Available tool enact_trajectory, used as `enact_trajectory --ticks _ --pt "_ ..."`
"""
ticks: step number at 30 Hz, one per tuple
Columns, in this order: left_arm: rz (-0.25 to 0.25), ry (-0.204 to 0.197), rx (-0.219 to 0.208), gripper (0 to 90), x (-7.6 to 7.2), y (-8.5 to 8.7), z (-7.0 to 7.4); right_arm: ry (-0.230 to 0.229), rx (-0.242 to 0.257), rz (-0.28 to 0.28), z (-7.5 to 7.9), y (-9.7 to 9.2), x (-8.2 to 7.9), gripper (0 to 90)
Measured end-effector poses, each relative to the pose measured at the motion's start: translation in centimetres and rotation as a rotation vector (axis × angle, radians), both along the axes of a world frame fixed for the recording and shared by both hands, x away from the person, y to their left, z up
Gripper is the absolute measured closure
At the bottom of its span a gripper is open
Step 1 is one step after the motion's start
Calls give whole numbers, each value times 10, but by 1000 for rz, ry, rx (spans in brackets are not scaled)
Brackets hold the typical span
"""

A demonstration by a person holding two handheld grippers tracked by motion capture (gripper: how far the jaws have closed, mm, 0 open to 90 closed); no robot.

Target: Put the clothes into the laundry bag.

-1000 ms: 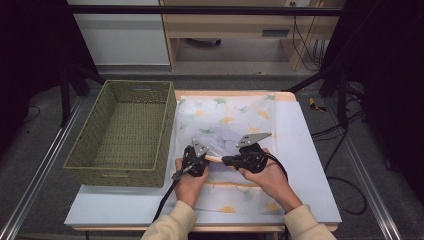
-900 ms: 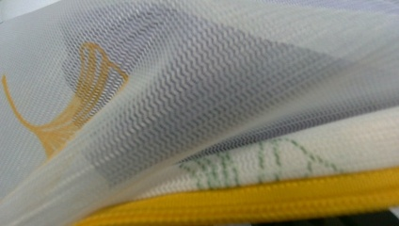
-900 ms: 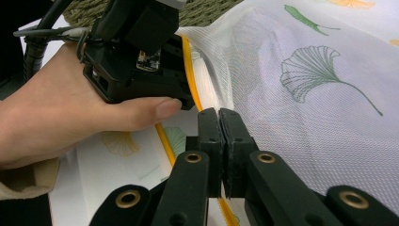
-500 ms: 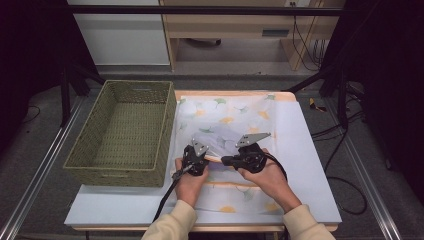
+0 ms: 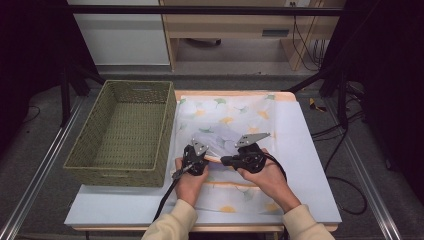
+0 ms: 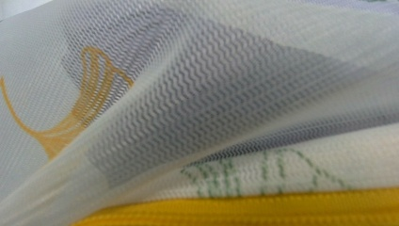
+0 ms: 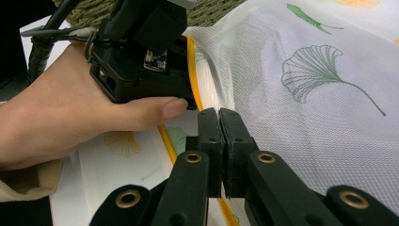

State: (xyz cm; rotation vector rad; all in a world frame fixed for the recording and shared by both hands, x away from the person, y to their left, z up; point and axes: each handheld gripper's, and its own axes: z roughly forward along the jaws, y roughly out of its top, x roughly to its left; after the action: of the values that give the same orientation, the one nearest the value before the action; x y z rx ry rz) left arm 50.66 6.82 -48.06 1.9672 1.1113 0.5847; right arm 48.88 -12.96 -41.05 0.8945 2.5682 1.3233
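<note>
A white mesh cloth printed with ginkgo leaves and edged in yellow lies spread on the table. Its near part is raised in a fold between the two grippers. My left gripper is shut on the yellow-trimmed edge, and the mesh and yellow trim press close against its camera. Facing it from the right, my right gripper has its jaws shut on the same edge, where the yellow trim runs in behind them. The left gripper and the hand holding it sit just beyond, a thumb's width away.
A green woven basket, with nothing in it, stands left of the cloth, its right wall along the cloth's left edge. The pale blue table top shows bare to the right and in front. Cables trail from both grippers toward the front edge.
</note>
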Motion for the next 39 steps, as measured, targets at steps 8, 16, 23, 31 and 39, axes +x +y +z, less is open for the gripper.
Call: enact_trajectory --ticks 8,16,23,31,39 --pt "0 9 8 900 4 0 1 2 2 0 0 0 3 887" --pt "8 6 8 900 9 -1 1 2 11 -4 1 1 5 887" --pt "17 5 13 900 14 -3 1 1 14 0 2 2 8 887" --pt "25 4 14 900 18 -4 0 6 13 -8 3 4 8 887" --pt "28 2 13 900 20 -4 0 5 18 -6 3 5 10 887"
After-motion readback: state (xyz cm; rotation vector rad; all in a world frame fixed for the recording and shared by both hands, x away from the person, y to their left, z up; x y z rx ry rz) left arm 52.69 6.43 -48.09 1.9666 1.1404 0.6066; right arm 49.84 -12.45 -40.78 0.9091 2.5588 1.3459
